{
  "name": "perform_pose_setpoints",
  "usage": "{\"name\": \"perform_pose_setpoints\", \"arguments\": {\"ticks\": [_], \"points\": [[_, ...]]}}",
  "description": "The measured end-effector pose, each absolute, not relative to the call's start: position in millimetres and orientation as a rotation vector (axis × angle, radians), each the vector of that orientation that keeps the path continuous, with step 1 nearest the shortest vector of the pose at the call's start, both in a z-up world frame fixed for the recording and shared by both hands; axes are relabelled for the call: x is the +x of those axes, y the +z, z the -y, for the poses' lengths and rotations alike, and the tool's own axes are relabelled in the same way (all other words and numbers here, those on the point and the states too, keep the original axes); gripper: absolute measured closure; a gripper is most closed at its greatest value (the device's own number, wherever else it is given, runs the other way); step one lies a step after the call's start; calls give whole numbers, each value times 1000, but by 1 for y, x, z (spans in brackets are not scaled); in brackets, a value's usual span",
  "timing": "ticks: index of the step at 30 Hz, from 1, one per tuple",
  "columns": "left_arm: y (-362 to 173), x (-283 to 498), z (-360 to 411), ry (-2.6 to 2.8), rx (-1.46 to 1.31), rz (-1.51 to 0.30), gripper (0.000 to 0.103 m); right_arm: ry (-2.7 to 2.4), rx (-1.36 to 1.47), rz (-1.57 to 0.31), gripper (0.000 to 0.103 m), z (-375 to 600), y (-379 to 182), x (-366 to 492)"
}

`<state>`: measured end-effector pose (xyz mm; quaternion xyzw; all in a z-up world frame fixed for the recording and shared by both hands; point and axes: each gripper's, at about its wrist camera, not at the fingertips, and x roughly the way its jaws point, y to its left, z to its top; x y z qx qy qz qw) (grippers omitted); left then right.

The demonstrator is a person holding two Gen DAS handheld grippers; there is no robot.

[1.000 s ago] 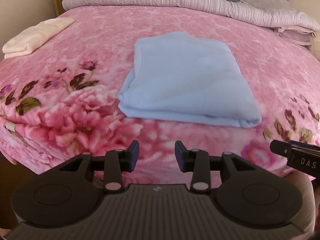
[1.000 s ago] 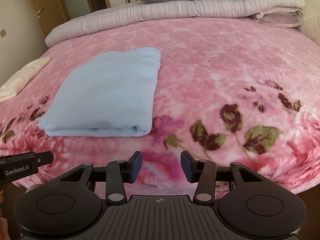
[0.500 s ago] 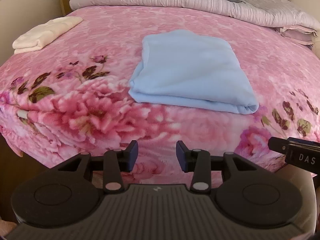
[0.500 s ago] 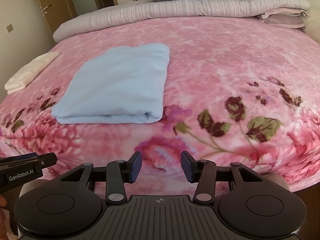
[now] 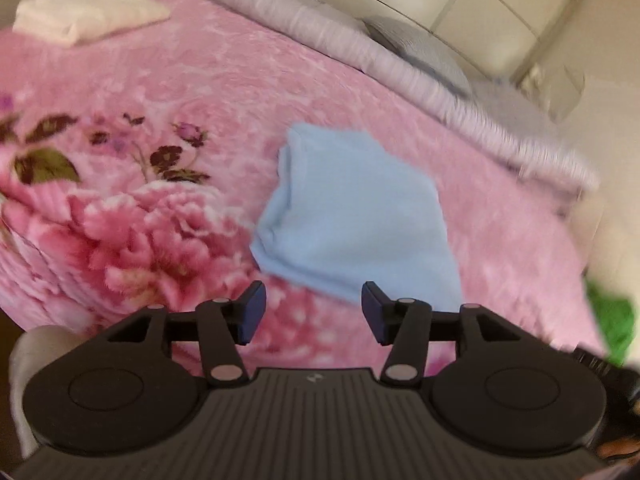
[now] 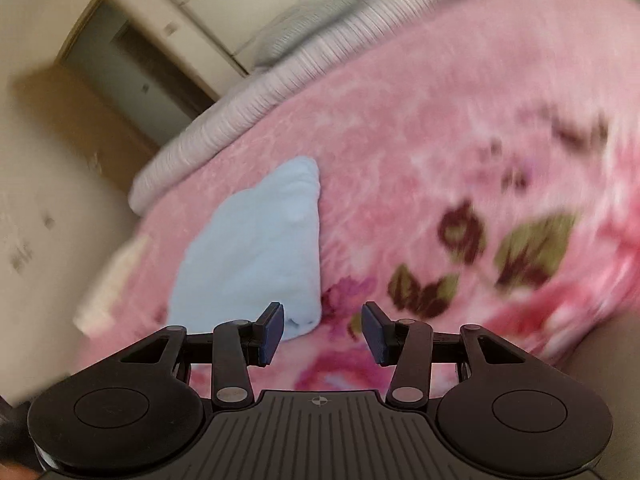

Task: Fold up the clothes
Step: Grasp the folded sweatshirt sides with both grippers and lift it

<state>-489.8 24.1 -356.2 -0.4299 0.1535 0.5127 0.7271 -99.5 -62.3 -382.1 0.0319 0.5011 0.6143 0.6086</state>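
A folded light blue garment (image 5: 352,216) lies flat on the pink floral blanket (image 5: 140,208); it also shows in the right wrist view (image 6: 256,248). My left gripper (image 5: 314,312) is open and empty, held off the bed's near edge, short of the garment's near corner. My right gripper (image 6: 323,334) is open and empty, also off the near edge, just right of the garment's near end. Both views are tilted and blurred. A folded cream garment (image 5: 88,12) lies at the bed's far left, and shows in the right wrist view (image 6: 112,280).
A rolled lilac duvet (image 5: 360,48) and grey pillows (image 5: 416,44) lie along the head of the bed. Something green (image 5: 612,320) shows past the bed's right edge. A wooden door (image 6: 76,120) and cream wall stand on the left.
Both grippers have pulled back and rolled, so the views tilt and blur. The blue garment has not moved. Both grippers stay open, the left one a little wider.
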Motion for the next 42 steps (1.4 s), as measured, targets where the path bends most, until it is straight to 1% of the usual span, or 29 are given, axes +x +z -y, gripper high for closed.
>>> {"name": "perform_pose_setpoints", "arguments": {"ticks": [3,7,8,14,22,27,28,29,30,32,33,35,38,42], "points": [[-368,-507,-52,1116,-1004,-299,48,1442,139,-1293,54,40,-399,-83],[-394,-522,-94,1080,-1117,-247,47,1464,114,-1336,36,5,-406,-79],[-401,-524,-105,1069,-1144,-234,47,1465,101,-1336,34,-5,-407,-79],[-426,-515,-155,942,-1234,-215,46,1436,113,-1413,33,-51,-420,-69],[-448,-495,-192,789,-1309,-219,47,1445,112,-1471,33,-102,-436,-62],[-456,-484,-209,719,-1313,-223,51,1494,95,-1502,34,-128,-443,-67],[-457,-482,-212,706,-1307,-233,55,1510,85,-1503,34,-134,-445,-69],[-459,-479,-216,693,-1303,-245,60,1526,74,-1504,36,-140,-446,-72],[-461,-478,-221,676,-1302,-249,63,1541,63,-1505,39,-145,-447,-75],[-467,-478,-227,641,-1324,-247,71,1567,37,-1499,45,-153,-451,-78],[-470,-478,-230,624,-1336,-245,74,1578,28,-1500,48,-154,-452,-79],[-474,-477,-233,595,-1351,-247,80,1587,24,-1507,58,-155,-454,-77],[-474,-475,-237,572,-1365,-250,86,1581,39,-1525,68,-153,-458,-74],[-472,-478,-242,567,-1424,-237,88,1499,12,-1564,75,-157,-446,-80]]}}
